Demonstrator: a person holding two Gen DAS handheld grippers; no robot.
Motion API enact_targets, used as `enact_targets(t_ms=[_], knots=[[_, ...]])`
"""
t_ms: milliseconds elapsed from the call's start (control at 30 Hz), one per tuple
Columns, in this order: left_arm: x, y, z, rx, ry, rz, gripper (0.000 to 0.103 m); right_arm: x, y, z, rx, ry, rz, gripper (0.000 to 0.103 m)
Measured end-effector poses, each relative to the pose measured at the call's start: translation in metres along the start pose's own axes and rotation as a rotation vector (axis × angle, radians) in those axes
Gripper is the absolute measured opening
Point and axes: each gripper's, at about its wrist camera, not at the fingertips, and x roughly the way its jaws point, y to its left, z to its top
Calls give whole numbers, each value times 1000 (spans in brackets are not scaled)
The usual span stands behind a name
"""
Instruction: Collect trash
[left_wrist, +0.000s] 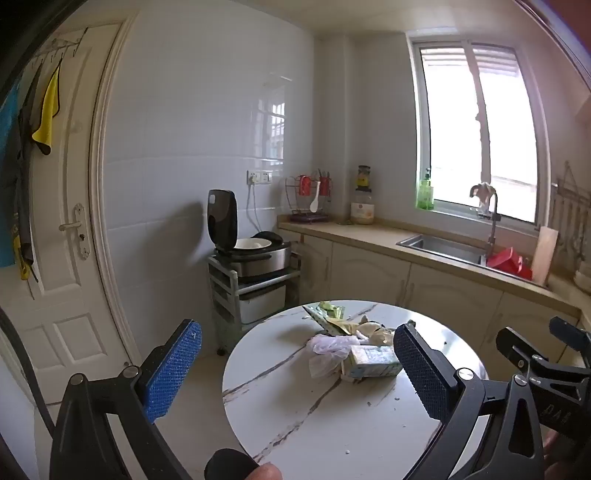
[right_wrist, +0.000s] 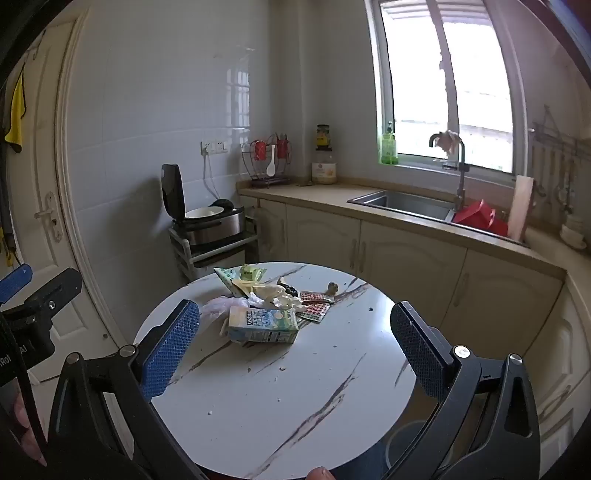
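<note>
A heap of trash lies on the round white marble table (right_wrist: 288, 398): a crushed milk carton (right_wrist: 263, 325), a thin plastic bag (right_wrist: 218, 305), green wrappers (right_wrist: 242, 275), crumpled tissue (right_wrist: 284, 300) and red patterned packets (right_wrist: 314, 306). The carton (left_wrist: 373, 363) and bag (left_wrist: 328, 349) also show in the left wrist view on the table (left_wrist: 314, 413). My left gripper (left_wrist: 295, 363) is open and empty, held above the table's near-left side. My right gripper (right_wrist: 295, 345) is open and empty, held above the table just short of the carton.
A beige counter (right_wrist: 406, 218) with a steel sink (right_wrist: 406, 203) runs along the back right. A rice cooker (right_wrist: 210, 221) stands open on a small cart at the back left. A white door (left_wrist: 62, 221) is at the left. Crumbs dot the table.
</note>
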Motion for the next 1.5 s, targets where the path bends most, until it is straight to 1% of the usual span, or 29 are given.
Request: enact_targets(t_ms=[333,400,733,767,900,1233,1500], knots=[[2,3,-1,-4,-18,-2,102,0,-2,1,10,2,3,103],[-7,0,-2,2,-22,4,102,1,-1,1,8,5,3,103],[-12,-3,0,5,-30,7,102,-1,-7,-1,13,-14,0,103],[-13,-3,0,4,-30,7,102,-1,0,0,11,-15,-2,103],[-14,-3,0,4,-29,6,102,-4,-3,2,14,-18,-6,103],[-12,-6,0,3,-22,7,102,0,-4,1,6,-21,-22,103],[9,-5,-2,11,3,9,102,17,-5,1,2,6,-26,103]])
